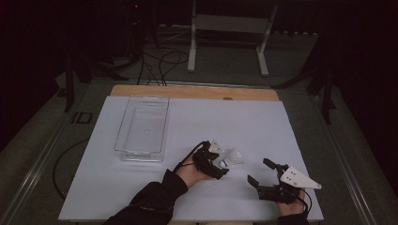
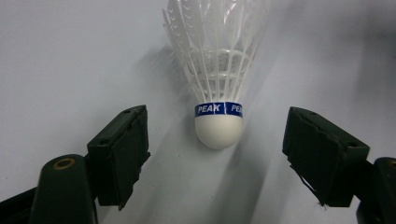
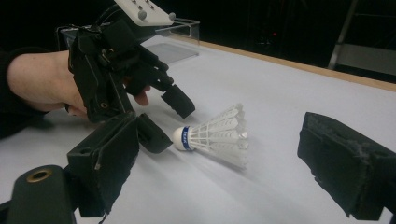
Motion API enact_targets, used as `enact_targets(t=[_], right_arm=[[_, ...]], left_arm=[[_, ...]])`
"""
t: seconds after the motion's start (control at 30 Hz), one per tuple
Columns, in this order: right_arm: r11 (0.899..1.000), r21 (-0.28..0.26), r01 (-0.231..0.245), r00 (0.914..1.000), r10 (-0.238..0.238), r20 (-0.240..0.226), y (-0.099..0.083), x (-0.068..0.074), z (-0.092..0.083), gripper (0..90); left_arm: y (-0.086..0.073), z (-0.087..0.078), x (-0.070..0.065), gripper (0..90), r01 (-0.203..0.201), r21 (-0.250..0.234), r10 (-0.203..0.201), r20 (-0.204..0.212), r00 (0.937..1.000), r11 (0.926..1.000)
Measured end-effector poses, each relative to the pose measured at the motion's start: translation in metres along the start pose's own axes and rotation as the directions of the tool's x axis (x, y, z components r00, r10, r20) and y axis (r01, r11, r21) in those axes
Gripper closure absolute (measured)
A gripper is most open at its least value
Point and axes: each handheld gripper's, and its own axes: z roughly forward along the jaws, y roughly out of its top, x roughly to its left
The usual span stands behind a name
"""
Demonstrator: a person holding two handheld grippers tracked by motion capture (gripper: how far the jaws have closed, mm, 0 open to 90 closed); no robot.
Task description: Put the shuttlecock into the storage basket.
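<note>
We see the left gripper (image 2: 217,154) with its jaws spread apart on either side of the shuttlecock's (image 2: 218,88) white cork, neither pad touching it, so it grips nothing. The shuttlecock lies on its side on the white table (image 1: 263,122), cork toward this gripper, feathers pointing away. Right of the shuttlecock and apart from it, the right gripper (image 1: 263,172) rests low over the table with its jaws wide and nothing between them. Left of the shuttlecock and farther back stands a clear plastic tray (image 1: 123,123).
</note>
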Motion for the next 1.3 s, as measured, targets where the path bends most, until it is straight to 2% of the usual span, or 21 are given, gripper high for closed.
enact_targets(t=[0.3, 0.43, 0.57, 0.67, 0.87, 0.97, 1.13, 1.27, 1.3], right_arm=[[1.0, 0.004, -0.001, 1.0, 0.001, -0.001, 0.0, 0.0, 0.0, 12.2], [1.0, 0.005, -0.002, 1.0, 0.002, -0.004, 0.0, 0.0, 0.0, 12.2], [1.0, 0.003, -0.003, 1.0, 0.003, -0.005, 0.0, 0.0, 0.0, 12.2], [1.0, 0.005, -0.003, 1.0, 0.003, -0.004, 0.0, -0.001, 0.0, 12.3], [1.0, 0.005, -0.002, 1.0, 0.002, -0.005, 0.0, 0.0, 0.0, 12.3], [1.0, 0.007, -0.004, 1.0, 0.004, -0.002, 0.0, -0.001, 0.0, 12.3], [1.0, 0.008, -0.005, 1.0, 0.005, -0.005, 0.0, 0.0, 0.0, 12.3], [1.0, 0.007, -0.004, 1.0, 0.004, -0.004, 0.0, -0.001, 0.0, 12.3], [1.0, 0.004, -0.003, 1.0, 0.003, -0.004, 0.0, -0.001, 0.0, 12.3]], left_arm=[[0.003, 0.01, 0.002, 35.4, 0.017, 0.046, -0.017, -0.006, 0.9998, 0.9988], [0.004, 0.011, 0.003, 40.4, 0.027, 0.038, -0.026, -0.019, 0.9995, 0.9989], [0.005, 0.011, 0.002, 46.7, 0.0, 0.045, 0.001, -0.018, 0.9998, 0.999], [0.007, 0.011, -0.002, 52.2, -0.051, 0.072, 0.053, -0.032, 0.9981, 0.9961], [0.014, 0.012, -0.006, 63.7, -0.089, 0.115, 0.091, -0.014, 0.9957, 0.9894], [0.017, 0.012, -0.005, 64.2, -0.088, 0.137, 0.09, -0.01, 0.9959, 0.9867], [0.026, 0.014, -0.004, 64.7, -0.084, 0.204, 0.085, 0.005, 0.9964, 0.9753], [0.036, 0.016, -0.003, 64.9, -0.104, 0.279, 0.103, 0.02, 0.9945, 0.9547], [0.037, 0.017, -0.002, 65.2, -0.102, 0.289, 0.098, 0.027, 0.9948, 0.952]])
